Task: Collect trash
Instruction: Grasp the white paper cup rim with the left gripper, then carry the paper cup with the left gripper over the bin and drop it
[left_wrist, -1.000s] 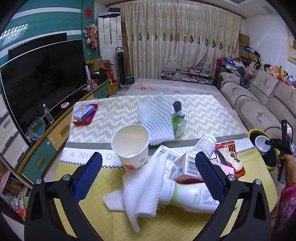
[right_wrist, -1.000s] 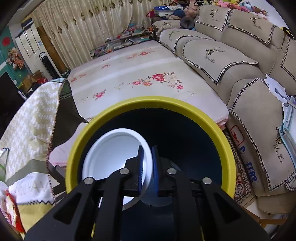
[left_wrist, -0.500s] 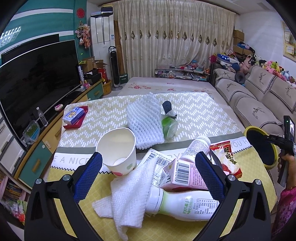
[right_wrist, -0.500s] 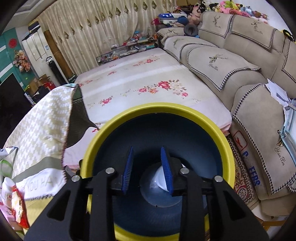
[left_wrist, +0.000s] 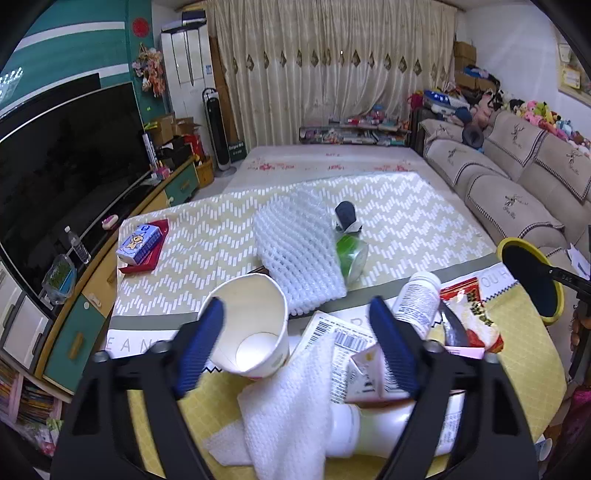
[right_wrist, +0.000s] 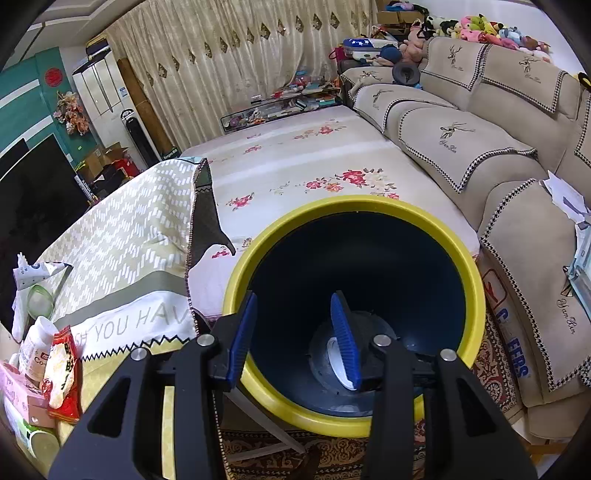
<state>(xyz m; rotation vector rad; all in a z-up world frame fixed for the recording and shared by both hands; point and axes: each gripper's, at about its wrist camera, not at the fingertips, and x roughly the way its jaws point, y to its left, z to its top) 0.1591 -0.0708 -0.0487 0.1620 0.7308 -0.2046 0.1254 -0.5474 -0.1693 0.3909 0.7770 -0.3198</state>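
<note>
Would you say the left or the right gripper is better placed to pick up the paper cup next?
Left. The left gripper hangs over the table, jaws closing around the paper cup. The right gripper, jaws opening and empty, is over the yellow bin, away from the cup.

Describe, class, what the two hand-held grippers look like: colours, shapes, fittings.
The left hand-held gripper and the right hand-held gripper match: black angular plastic frames with triangular cut-outs, silver round bolts at the joints, and two fingers faced with ribbed blue pads. No cables or markings show.
</note>
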